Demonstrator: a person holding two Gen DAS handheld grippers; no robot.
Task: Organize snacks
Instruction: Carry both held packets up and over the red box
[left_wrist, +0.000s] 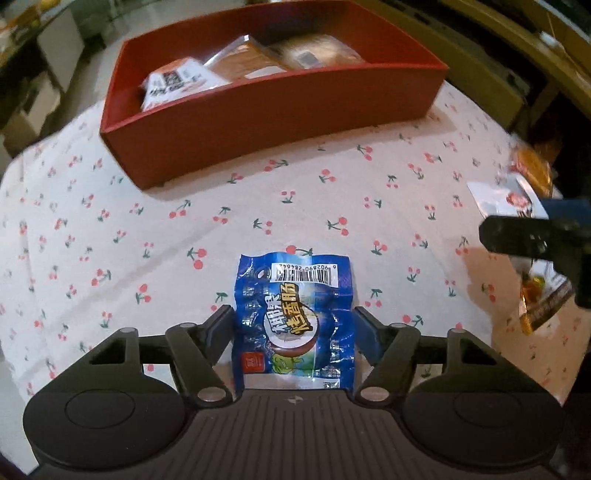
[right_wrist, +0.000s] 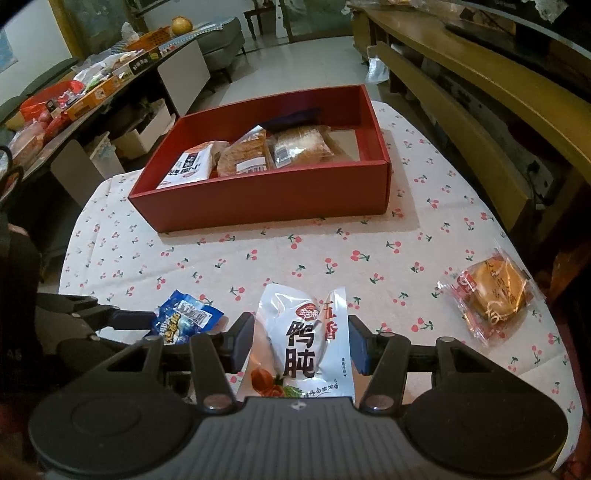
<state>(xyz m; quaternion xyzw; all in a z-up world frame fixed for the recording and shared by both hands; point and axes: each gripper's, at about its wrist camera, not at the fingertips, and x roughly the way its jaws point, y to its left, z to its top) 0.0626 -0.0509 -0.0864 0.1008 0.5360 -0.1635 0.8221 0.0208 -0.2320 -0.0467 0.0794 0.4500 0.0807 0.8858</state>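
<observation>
The left gripper (left_wrist: 293, 321) squeezes the blue bag (left_wrist: 293, 325) by both sides so it can be lifted. The right gripper (right_wrist: 301, 338) hugs the white bag (right_wrist: 303, 343) the same way. Both bags sit on the cloth (left_wrist: 110, 240), near the red box (right_wrist: 266, 199), which already holds snacks. An orange cake (right_wrist: 493, 295) waits alone.
</observation>
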